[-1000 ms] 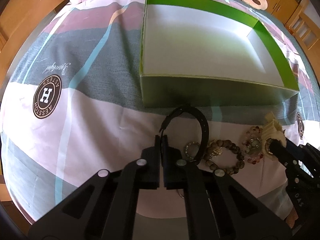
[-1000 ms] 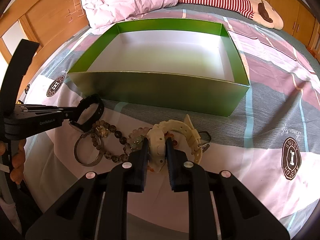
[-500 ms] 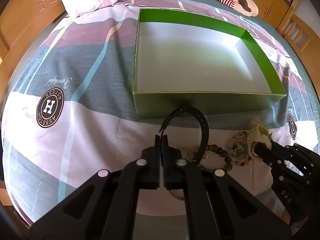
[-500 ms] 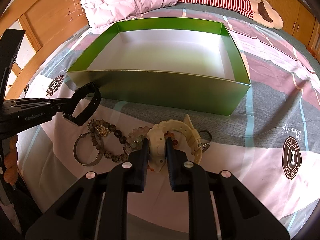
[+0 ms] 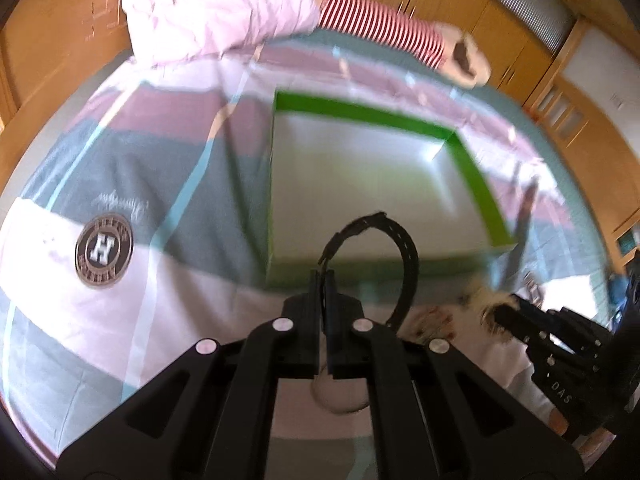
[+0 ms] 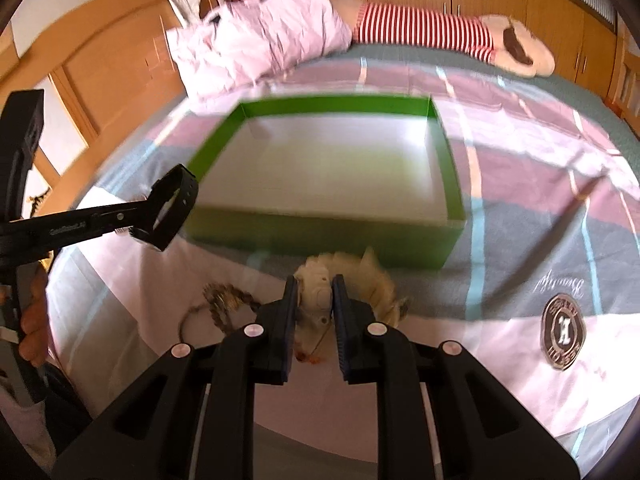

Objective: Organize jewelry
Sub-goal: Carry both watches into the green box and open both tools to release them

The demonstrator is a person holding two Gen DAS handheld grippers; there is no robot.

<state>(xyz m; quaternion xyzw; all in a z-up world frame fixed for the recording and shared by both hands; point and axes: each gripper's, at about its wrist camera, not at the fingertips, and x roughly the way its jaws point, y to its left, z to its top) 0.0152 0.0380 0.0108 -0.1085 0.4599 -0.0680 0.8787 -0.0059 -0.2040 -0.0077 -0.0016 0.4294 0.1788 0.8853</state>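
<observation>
My left gripper (image 5: 322,280) is shut on a black watch strap (image 5: 404,248) and holds it in the air in front of the green box (image 5: 476,188). In the right wrist view the left gripper (image 6: 132,216) and the black strap (image 6: 176,208) hang at the box's near left corner. My right gripper (image 6: 315,292) is shut on a cream watch (image 6: 320,296), lifted off the bed just before the green box (image 6: 328,232). A beaded bracelet (image 6: 224,304) and a thin metal ring (image 6: 192,320) lie on the bedspread below.
The white-floored box stands on a striped bedspread with round logo patches (image 6: 562,332). A pink pillow (image 6: 256,40) and a red-striped plush toy (image 6: 424,36) lie at the head. Wooden bed frame (image 6: 108,68) and cupboards surround the bed.
Both grippers have risen from the bedspread, the left with the black strap and the right with the cream watch. The box now looks smaller and farther below.
</observation>
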